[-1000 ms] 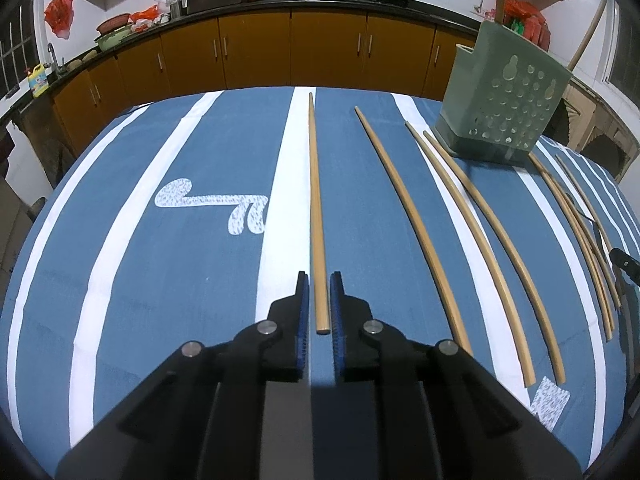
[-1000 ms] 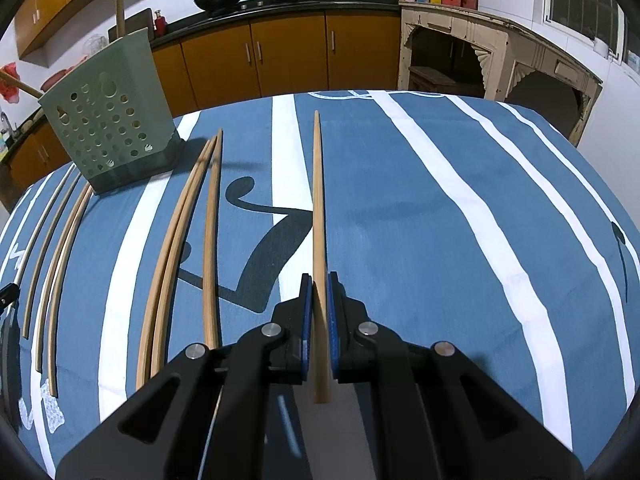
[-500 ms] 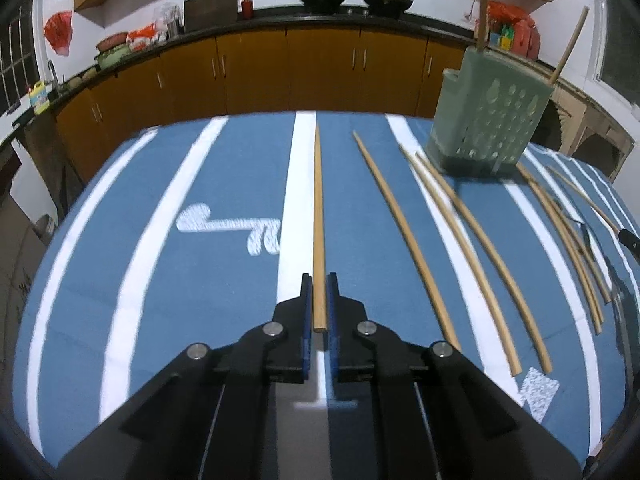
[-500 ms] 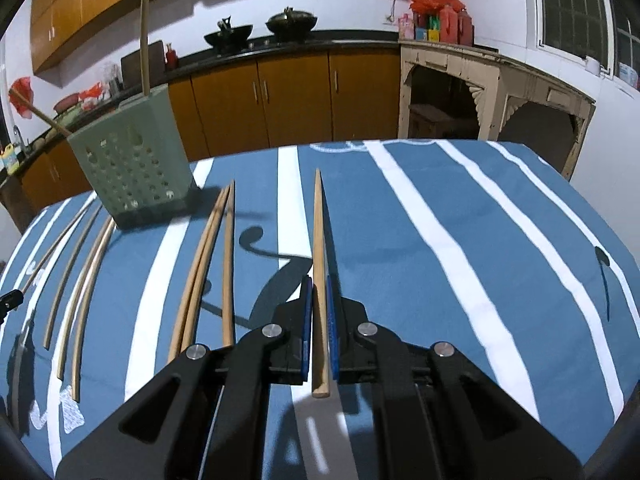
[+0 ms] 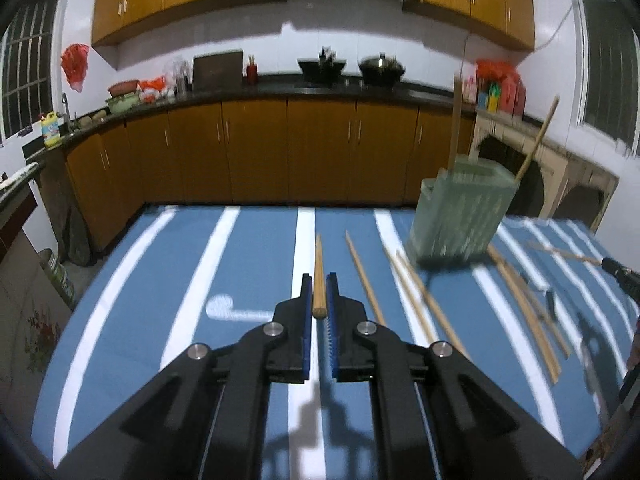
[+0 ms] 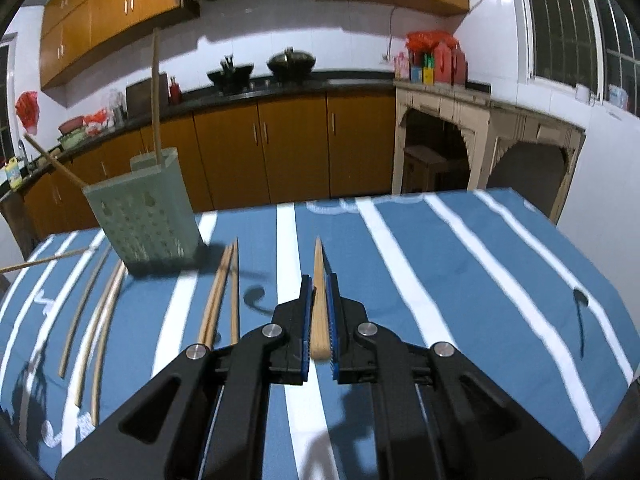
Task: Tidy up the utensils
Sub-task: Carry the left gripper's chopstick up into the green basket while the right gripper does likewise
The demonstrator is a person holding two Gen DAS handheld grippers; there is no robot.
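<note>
My left gripper (image 5: 319, 282) is shut on the thick end of a wooden chopstick (image 5: 318, 256), which it holds above the blue striped tablecloth (image 5: 248, 264). My right gripper (image 6: 319, 286) is shut on another chopstick (image 6: 319, 260), also lifted and pointing forward. A green perforated holder (image 5: 460, 216) (image 6: 144, 216) stands at the back of the table with two chopsticks upright in it. Several more chopsticks (image 5: 416, 292) (image 6: 218, 292) lie on the cloth on both sides of the holder. In the right wrist view, the left-held chopstick (image 6: 44, 260) pokes in from the left edge.
Wooden kitchen cabinets (image 5: 256, 152) and a counter with pots run behind the table. A pale side table (image 6: 480, 120) stands at the right. The table's far edge (image 6: 400, 196) is close behind the holder. The other gripper's tip (image 5: 620, 274) shows at the left view's right edge.
The left jaws have closed onto the chopstick that lay between them. Both grippers have risen and tilted up with their chopsticks, so the table looks farther away and more of the kitchen shows.
</note>
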